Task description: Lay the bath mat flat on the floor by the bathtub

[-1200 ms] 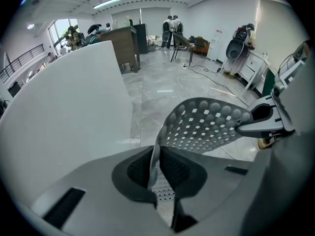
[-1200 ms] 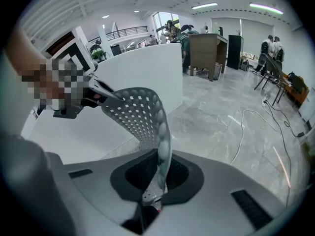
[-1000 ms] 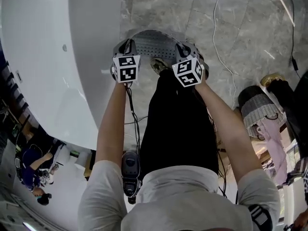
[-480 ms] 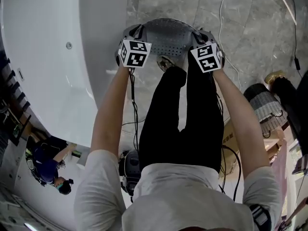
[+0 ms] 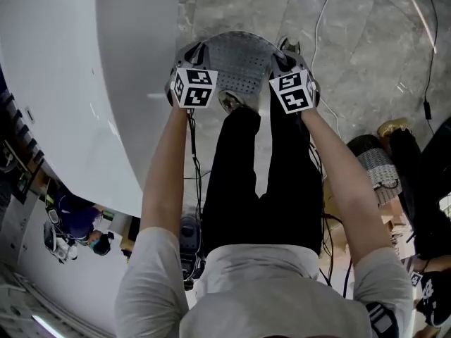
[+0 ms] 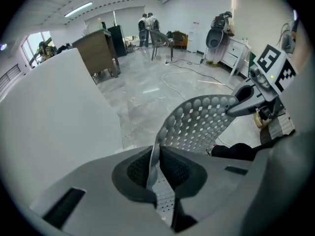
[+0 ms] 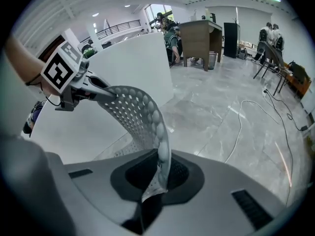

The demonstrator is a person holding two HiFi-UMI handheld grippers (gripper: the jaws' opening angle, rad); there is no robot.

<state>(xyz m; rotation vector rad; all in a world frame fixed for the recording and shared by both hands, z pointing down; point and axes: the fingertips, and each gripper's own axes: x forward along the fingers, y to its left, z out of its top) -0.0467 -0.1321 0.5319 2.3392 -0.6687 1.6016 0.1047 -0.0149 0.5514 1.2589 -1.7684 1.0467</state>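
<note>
Hanging in the air between the two grippers, the grey perforated bath mat [image 5: 236, 62] bows upward in an arch over the marble floor [image 5: 366, 55], not yet laid down. The left gripper [image 5: 192, 53] is clamped tight on one short end of the mat; in the left gripper view the thin edge is pinched between the dark pads and the sheet sweeps up and to the right, to where the other gripper bites it. The right gripper [image 5: 283, 52] is likewise clenched on the opposite end; in its own view the mat's rim is squeezed between the pads, with a corner poking out below them, and the sheet curls up and left toward the left gripper's marker cube. Both grippers point steeply down, held out in front of the person's black trousers [image 5: 261, 182], with one shoe [image 5: 231, 101] showing just under the mat's near edge. The white bathtub [image 5: 77, 90] curves along the left of the head view, just beside the left gripper, and a white cable [image 5: 318, 41] trails over the floor to the right.
</note>
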